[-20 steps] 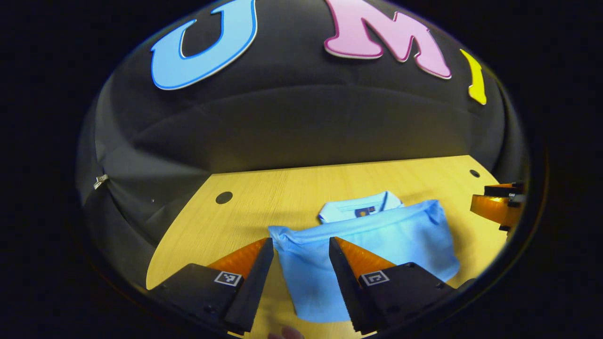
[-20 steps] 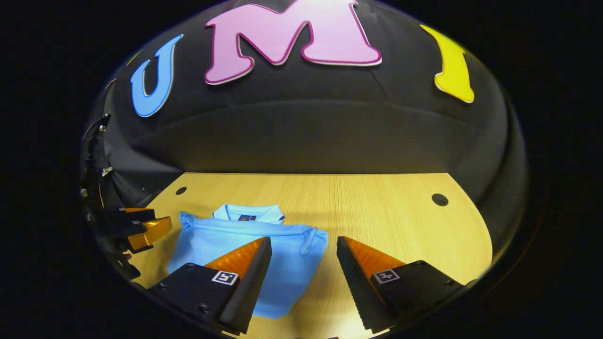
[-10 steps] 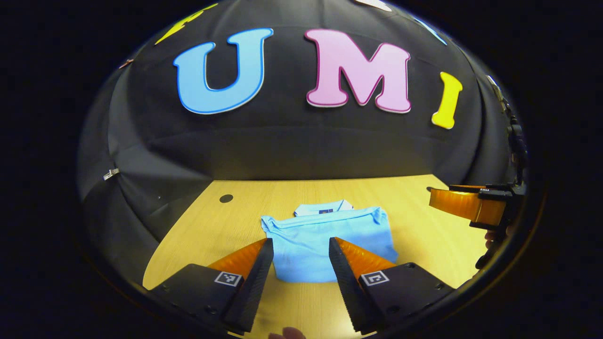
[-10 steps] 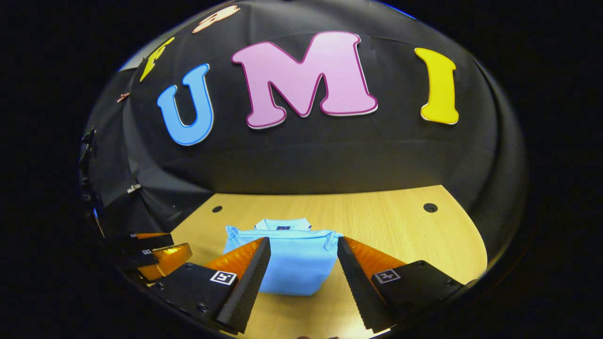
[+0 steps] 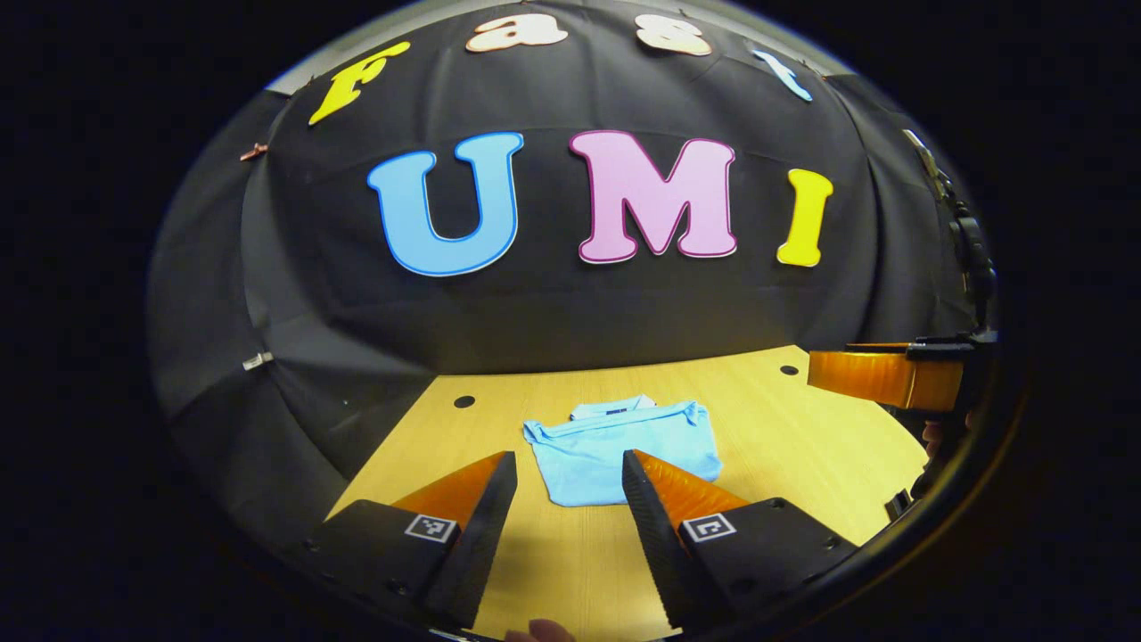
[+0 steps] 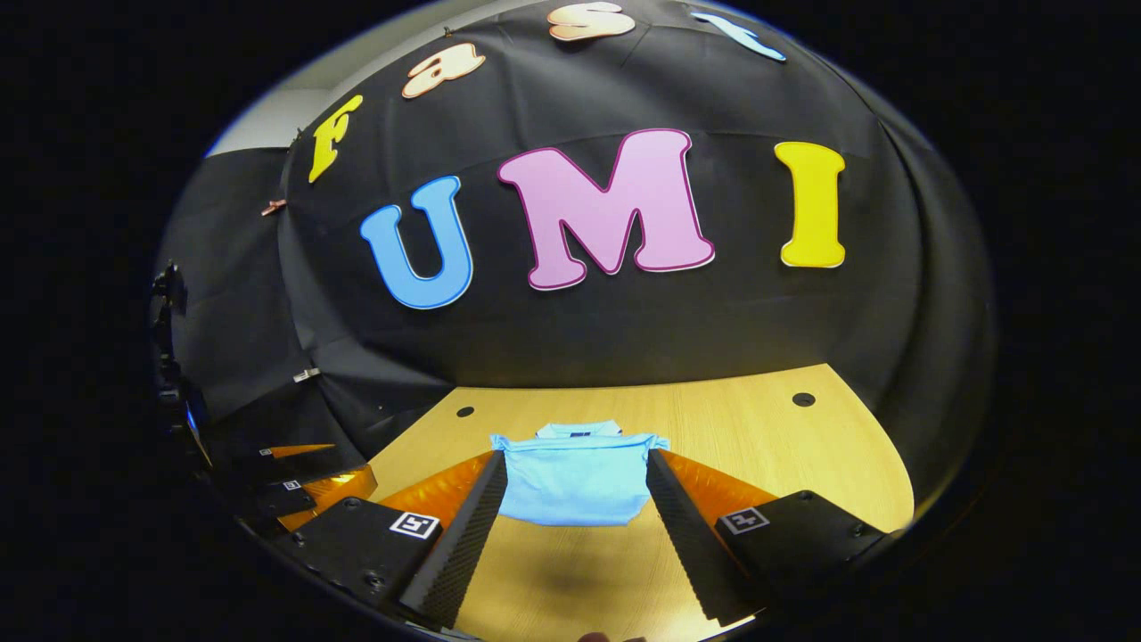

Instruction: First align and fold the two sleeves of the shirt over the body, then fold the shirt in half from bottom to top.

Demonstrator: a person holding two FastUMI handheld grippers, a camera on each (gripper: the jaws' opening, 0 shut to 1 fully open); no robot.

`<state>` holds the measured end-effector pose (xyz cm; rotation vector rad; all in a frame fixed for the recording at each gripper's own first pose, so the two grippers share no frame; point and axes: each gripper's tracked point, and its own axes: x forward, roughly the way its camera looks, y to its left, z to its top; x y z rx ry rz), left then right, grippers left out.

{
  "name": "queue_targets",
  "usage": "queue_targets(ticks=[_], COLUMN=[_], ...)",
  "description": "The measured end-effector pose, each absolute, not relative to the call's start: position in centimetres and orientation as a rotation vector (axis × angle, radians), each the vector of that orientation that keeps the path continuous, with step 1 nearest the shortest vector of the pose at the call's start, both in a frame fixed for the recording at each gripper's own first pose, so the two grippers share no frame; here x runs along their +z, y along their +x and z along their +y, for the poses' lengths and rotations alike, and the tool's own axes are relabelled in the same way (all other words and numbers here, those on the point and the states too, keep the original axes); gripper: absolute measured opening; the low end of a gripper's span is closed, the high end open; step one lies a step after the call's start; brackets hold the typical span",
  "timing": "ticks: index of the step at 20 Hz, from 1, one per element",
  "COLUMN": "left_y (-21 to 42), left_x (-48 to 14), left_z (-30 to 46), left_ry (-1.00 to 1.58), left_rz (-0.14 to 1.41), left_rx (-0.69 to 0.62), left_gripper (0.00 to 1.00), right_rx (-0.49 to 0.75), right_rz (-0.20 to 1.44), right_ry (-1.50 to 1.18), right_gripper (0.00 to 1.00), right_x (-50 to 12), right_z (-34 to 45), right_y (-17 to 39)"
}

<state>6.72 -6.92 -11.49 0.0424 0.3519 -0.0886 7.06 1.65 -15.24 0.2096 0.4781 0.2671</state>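
Left gripper view: left gripper (image 5: 563, 486) at lower centre, fingers spread wide, nothing between them, raised clear of the surface (image 5: 802, 446). Shirt (image 5: 624, 446) lies at centre frame beyond the fingertips, a compact light-blue rectangle with the collar (image 5: 612, 409) peeking out at its far edge. Right gripper (image 5: 878, 376) enters at the right edge, well apart from the shirt; how far its fingers are open cannot be told from this angle. Right gripper view: at lower left of frame the left gripper (image 6: 303, 486) shows; at lower centre the right gripper (image 6: 578, 499) has its fingers parted wide and empty, framing the shirt (image 6: 575, 473), which lies flat on the surface (image 6: 784, 455). Judgement: both sleeve folds and the bottom-to-top fold look done; the bundle is released. Risks from here: upper layer is loose knit with slightly puckered corners at the far edge, so it could relax open; any low pass of either gripper over the surface could snag an edge and drag the fold apart.
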Motion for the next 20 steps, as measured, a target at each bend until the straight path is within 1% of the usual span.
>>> queue_targets(ticks=[4,8,11,12,13,14,20], left_y=[3.2,2.4,3.2,3.3,3.2,3.3,3.2], left_x=[-10.0,-9.3,-9.3,-9.3,-9.2,-9.4,-9.2], left_z=[-8.3,-9.2,-8.3,-8.1,-7.8,-7.4,-6.6], left_ry=[0.050,0.043,0.048,0.042,0.035,0.026,0.020], left_rz=[0.337,0.310,0.303,0.300,0.295,0.299,0.292], left_rx=[-0.122,-0.148,-0.118,-0.104,-0.087,-0.070,-0.032], left_gripper=[0.78,0.78,0.79,0.82,0.88,0.89,0.89], right_rx=[0.272,0.280,0.302,0.307,0.315,0.320,0.343], right_rz=[0.476,0.473,0.476,0.475,0.470,0.472,0.484], right_ry=[0.185,0.155,0.148,0.125,0.114,0.117,0.131], right_gripper=[0.98,0.98,0.98,0.98,0.98,0.98,0.98], right_x=[-14.5,-14.4,-14.7,-14.7,-14.7,-14.8,-14.9], right_z=[1.4,1.5,2.6,2.7,3.0,3.4,4.4], right_y=[3.8,2.5,2.1,2.0,2.0,2.0,2.3])
